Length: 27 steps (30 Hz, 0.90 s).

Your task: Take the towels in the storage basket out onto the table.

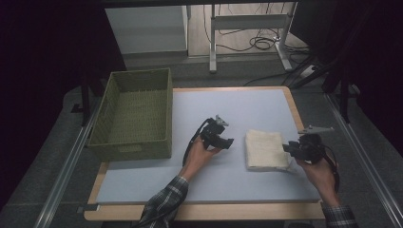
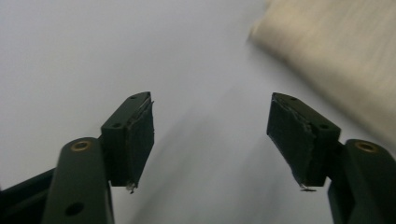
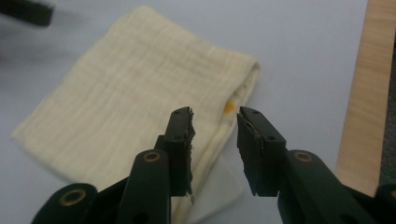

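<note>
A folded cream cloth (image 1: 265, 149) lies flat on the pale blue mat (image 1: 228, 104), right of centre. My left gripper (image 1: 230, 141) hovers just left of the cloth, pointing toward it. In the left gripper view it (image 2: 210, 100) is open with bare mat between the jaws, and the cloth (image 2: 336, 56) shows blurred at the upper right. My right gripper (image 1: 286, 148) is at the cloth's right edge. In the right gripper view it (image 3: 215, 114) is open by a narrow gap above the folded edge of the cloth (image 3: 140, 93), gripping nothing.
A green woven basket (image 1: 138, 73) stands empty at the mat's left rear. The wooden table edge (image 3: 369, 93) runs close to the right of the cloth. Metal rails flank the table, and cables lie on the floor behind it.
</note>
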Tool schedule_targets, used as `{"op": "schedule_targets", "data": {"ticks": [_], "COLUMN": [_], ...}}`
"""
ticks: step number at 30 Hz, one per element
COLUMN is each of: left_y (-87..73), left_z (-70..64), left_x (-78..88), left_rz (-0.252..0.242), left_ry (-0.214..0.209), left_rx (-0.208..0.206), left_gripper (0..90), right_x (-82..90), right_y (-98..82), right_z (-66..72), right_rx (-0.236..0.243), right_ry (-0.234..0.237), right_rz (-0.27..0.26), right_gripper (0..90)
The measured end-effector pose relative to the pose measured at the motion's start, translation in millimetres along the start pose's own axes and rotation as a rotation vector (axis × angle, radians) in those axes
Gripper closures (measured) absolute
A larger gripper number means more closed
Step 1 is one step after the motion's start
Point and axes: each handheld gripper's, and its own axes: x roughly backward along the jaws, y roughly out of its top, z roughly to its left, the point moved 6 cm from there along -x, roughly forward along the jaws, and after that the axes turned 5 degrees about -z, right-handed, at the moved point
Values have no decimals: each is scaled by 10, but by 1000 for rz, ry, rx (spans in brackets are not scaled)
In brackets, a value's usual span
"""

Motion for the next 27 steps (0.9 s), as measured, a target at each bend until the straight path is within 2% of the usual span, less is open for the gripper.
{"op": "schedule_targets", "data": {"ticks": [4,8,10,12,14,20,21,23,24,26,27], "left_y": [280,404,399,365,318,238,230,216,208,206,209], "left_z": [-89,-180,-197,-196,-166,-139,-135,-122,-113,-119,-124], "left_x": [-155,-354,-454,-550,-596,-621,-621,-621,-615,-610,-609], "left_rz": [-9,8,28,35,51,69,75,80,82,83,85], "left_ry": [-32,-55,-43,-37,-21,-23,-28,-58,-63,-73,-81], "left_rx": [-17,-33,-44,-24,-24,-15,-8,30,21,18,16], "left_gripper": [346,353,366,385,412,447,448,465,467,487,507], "right_x": [114,118,82,41,-5,-138,-158,-182,-190,-200,-202], "right_y": [-151,-246,-283,-324,-365,-439,-440,-430,-425,-419,-417], "right_z": [51,91,103,115,119,141,157,169,170,159,158], "right_rx": [-12,-33,-46,-53,-51,-46,-49,-54,-58,-71,-88], "right_ry": [14,29,35,36,31,28,38,42,45,54,83], "right_rz": [15,20,20,27,36,61,62,52,48,42,41], "right_gripper": [595,545,528,512,496,465,466,483,506,608,680]}}
